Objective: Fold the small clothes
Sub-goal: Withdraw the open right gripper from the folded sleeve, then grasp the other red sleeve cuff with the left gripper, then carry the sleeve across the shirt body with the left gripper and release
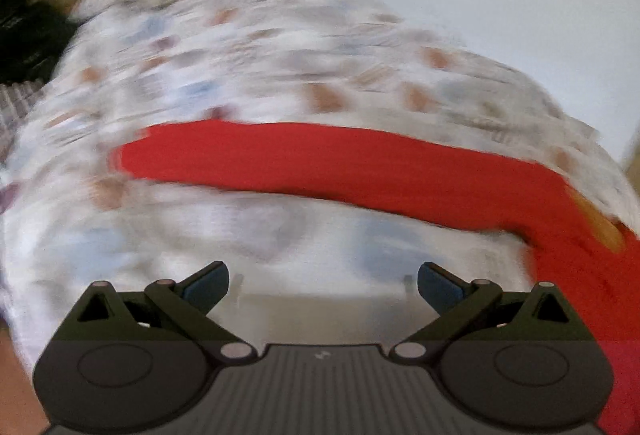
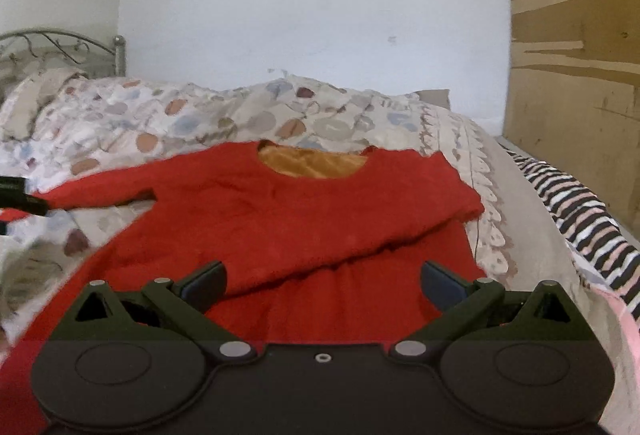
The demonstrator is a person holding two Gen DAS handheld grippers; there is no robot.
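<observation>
The setting is a bed (image 2: 532, 203) against a pale wall, covered with a patterned quilt (image 2: 200, 123); a metal headboard (image 2: 60, 43) stands at far left and a cardboard panel (image 2: 572, 55) at right. The red sweater (image 2: 288, 219) lies flat on the quilt, neckline away from the right wrist camera, its orange lining (image 2: 312, 163) visible in the collar. The sleeve on the picture's right is already folded across the body. The other sleeve (image 1: 320, 159) remains stretched outward over the quilt. The left hand-held gripper (image 1: 323, 285) hangs above that sleeve, jaws spread, grasping nothing; its view is heavily blurred. The right hand-held gripper (image 2: 323, 285) hovers over the lower body of the sweater, likewise released and empty. Judgement: folding is at an early stage. One sleeve is done; the second sleeve and the body folds are outstanding. No other garment awaiting folding can be identified.
</observation>
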